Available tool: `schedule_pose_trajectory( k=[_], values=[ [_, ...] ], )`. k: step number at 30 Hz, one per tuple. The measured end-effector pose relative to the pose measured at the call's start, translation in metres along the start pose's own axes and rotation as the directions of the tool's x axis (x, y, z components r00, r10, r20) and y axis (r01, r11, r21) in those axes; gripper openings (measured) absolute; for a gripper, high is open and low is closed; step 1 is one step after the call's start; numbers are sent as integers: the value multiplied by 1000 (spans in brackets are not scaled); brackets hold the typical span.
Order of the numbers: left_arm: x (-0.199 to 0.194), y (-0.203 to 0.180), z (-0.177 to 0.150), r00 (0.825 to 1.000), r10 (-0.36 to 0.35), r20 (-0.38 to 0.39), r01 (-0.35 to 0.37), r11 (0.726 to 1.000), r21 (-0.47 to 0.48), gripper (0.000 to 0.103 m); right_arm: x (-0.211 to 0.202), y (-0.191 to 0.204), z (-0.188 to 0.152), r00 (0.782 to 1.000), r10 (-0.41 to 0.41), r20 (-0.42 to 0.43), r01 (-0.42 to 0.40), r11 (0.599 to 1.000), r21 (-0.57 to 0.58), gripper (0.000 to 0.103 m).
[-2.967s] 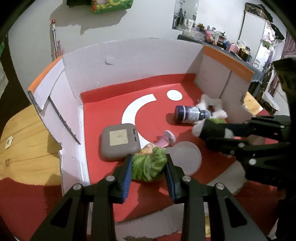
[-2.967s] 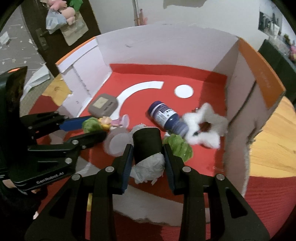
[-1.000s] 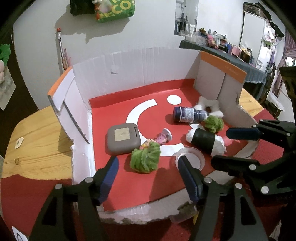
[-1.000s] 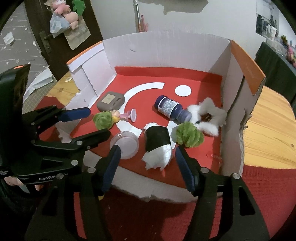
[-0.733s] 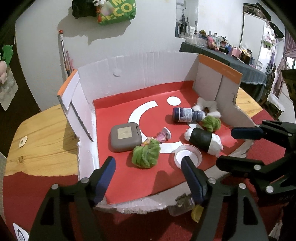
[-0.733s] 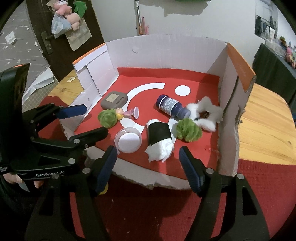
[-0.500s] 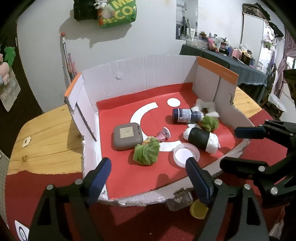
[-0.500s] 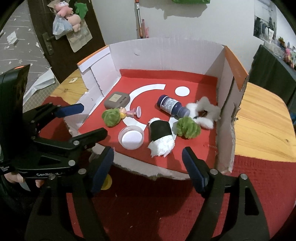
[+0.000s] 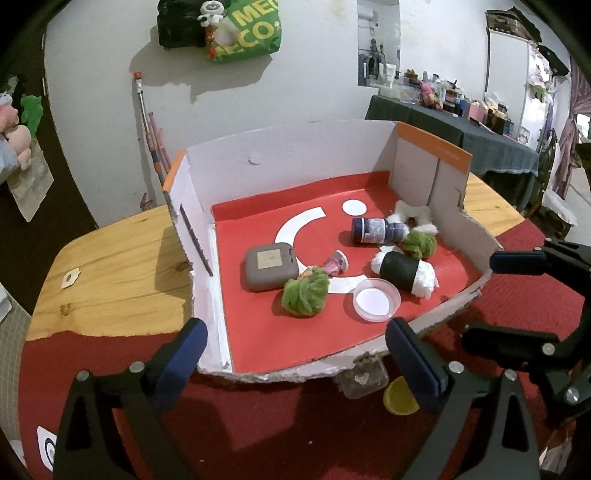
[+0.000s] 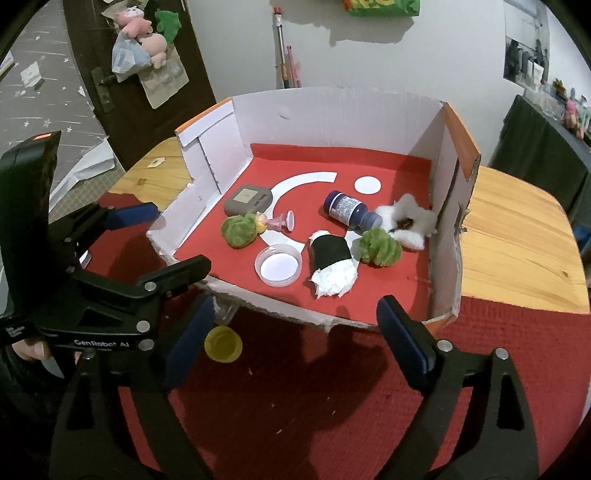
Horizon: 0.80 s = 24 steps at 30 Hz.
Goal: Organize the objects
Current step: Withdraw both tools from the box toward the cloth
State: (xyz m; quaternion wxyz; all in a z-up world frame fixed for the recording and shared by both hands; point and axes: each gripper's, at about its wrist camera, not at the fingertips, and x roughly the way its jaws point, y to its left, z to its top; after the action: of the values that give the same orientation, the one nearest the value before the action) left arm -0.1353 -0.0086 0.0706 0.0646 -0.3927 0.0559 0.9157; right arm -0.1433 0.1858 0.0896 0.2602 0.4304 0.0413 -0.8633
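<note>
Both grippers' jaws have just been opening and now stand spread with nothing between them: left gripper (image 9: 295, 354); right gripper (image 10: 295, 328). The objects lie in the cardboard box (image 9: 288, 162) on the worktop (image 10: 517, 236), at twelve o'clock; only the right view shows a hand (image 10: 33, 349); only the left shows a clear container (image 9: 364, 376) beside the yellow cap (image 9: 399, 397).

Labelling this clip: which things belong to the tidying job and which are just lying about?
Job: cardboard box, grey case, green pompom, dark bottle, black roll, clear lid, yellow cap.
Lying about: green bag, soft toys.
</note>
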Motion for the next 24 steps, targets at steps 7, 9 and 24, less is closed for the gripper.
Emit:
schedule_pose_trajectory(
  k=[7,9,24],
  values=[
    [-8,4,-5,1000,11,8,-11,1000,-17,103,-4,6,-9,1000,5,-7,-5,1000,4,97],
    [-10,5,-6,1000,12,9,-11,1000,-22,103,-7,8,-11,1000,7,-6,-7,1000,4,97],
    [-18,8,-23,1000,10,5,-10,999,-34,103,-4,25,-35,1000,15,-26,-16,1000,-12,97]
  ],
)
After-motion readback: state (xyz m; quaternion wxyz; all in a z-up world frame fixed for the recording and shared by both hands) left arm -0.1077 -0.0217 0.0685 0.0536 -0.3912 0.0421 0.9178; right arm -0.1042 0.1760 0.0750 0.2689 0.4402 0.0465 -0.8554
